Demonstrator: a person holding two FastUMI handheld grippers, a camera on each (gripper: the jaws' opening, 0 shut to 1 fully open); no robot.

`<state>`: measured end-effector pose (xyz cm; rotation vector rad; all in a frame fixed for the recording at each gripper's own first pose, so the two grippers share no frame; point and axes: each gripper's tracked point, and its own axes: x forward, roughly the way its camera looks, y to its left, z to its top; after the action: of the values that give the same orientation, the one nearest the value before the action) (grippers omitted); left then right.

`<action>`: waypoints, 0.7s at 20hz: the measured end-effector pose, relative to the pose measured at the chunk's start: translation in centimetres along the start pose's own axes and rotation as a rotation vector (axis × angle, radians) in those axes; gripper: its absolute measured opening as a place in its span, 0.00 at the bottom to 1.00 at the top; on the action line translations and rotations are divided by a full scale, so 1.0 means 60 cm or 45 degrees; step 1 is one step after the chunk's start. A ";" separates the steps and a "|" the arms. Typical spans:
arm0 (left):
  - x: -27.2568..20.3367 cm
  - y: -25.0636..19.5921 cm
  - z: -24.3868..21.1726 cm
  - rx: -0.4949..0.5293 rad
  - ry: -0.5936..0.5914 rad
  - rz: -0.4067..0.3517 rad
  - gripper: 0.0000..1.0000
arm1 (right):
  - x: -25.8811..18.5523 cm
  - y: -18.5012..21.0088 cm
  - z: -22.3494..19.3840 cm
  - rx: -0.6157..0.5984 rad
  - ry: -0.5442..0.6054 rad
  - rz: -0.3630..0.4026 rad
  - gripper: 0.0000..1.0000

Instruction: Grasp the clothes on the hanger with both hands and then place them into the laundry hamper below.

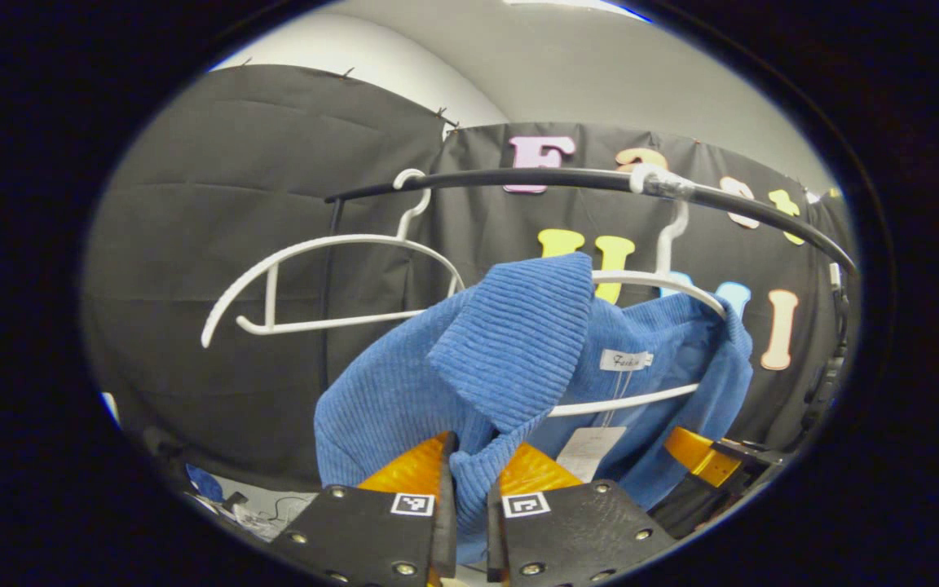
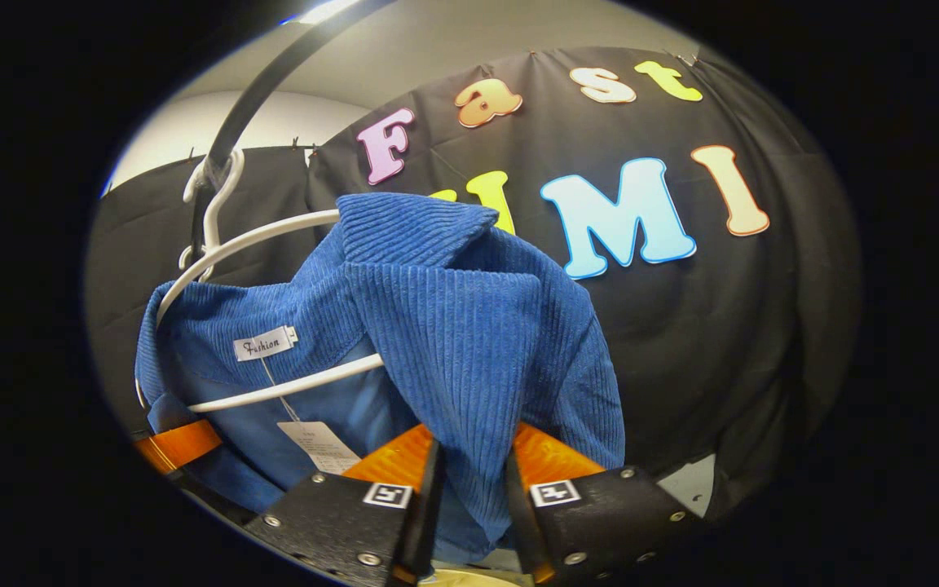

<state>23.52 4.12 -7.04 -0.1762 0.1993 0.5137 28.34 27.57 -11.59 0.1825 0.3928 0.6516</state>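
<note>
Both grippers pinch the blue ribbed corduroy garment: the left gripper has its fingers pressed on a fold of the front edge, and the right gripper clamps the opposite lapel. The garment hangs on a white plastic hanger hooked over a black curved rail, beside an empty white hanger. The grasping step looks done; next it likely needs lifting off the hanger, then lowering. No hamper can be made out.
</note>
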 end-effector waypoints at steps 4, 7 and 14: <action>-0.011 0.006 0.001 -0.028 -0.007 -0.028 0.14 | -0.002 0.010 0.007 -0.043 -0.018 0.036 0.06; -0.012 -0.011 -0.002 -0.047 -0.011 -0.102 0.02 | -0.001 0.030 0.009 -0.061 -0.020 0.130 0.00; -0.041 -0.017 0.021 -0.076 -0.057 -0.164 0.02 | -0.005 0.026 0.013 -0.073 -0.037 0.114 0.00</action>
<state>22.14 2.38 -5.15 -0.2338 0.1283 0.3953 27.58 28.55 -10.31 0.1555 0.3387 0.7470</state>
